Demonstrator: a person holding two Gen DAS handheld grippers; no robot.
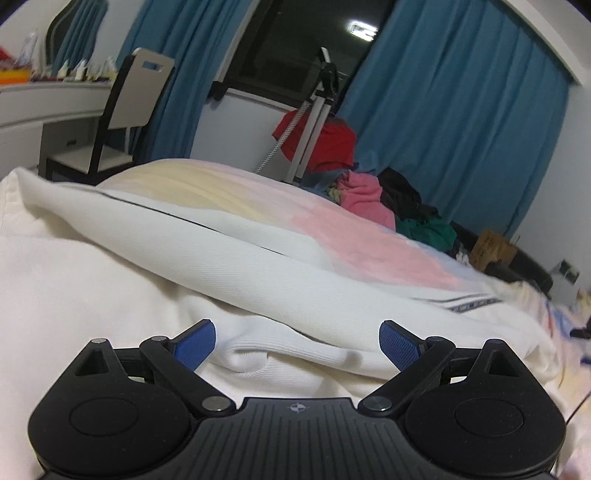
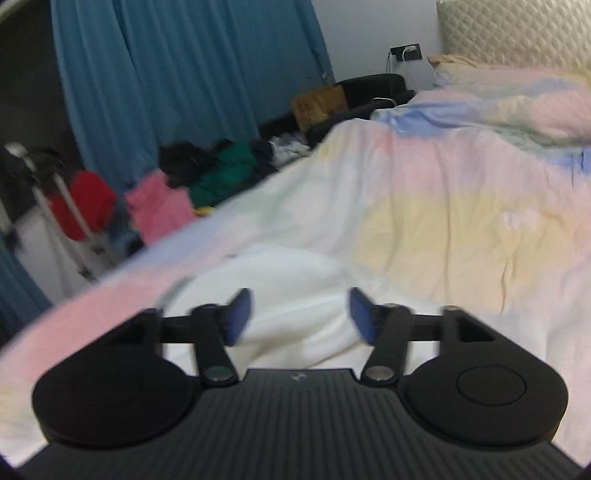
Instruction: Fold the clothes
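Note:
A white garment (image 1: 258, 280) lies crumpled on the pastel bedspread (image 1: 369, 236), a thick fold running across the left wrist view with a ribbed hem (image 1: 291, 356) just below it. My left gripper (image 1: 297, 341) hovers low over that hem, open, blue pads (image 1: 195, 347) spread wide and nothing between them. In the right wrist view, which is blurred, the same white garment (image 2: 288, 291) bunches ahead of my right gripper (image 2: 299, 314). That gripper is open too, its pads (image 2: 360, 317) on either side of the cloth without closing on it.
A pile of clothes (image 1: 373, 199) in pink, red, black and green sits at the bed's far side by blue curtains (image 1: 461, 110). A tripod (image 1: 314, 110), a chair (image 1: 122, 110) and a desk (image 1: 48, 107) stand beyond. Pillows and a headboard (image 2: 517, 33) lie right.

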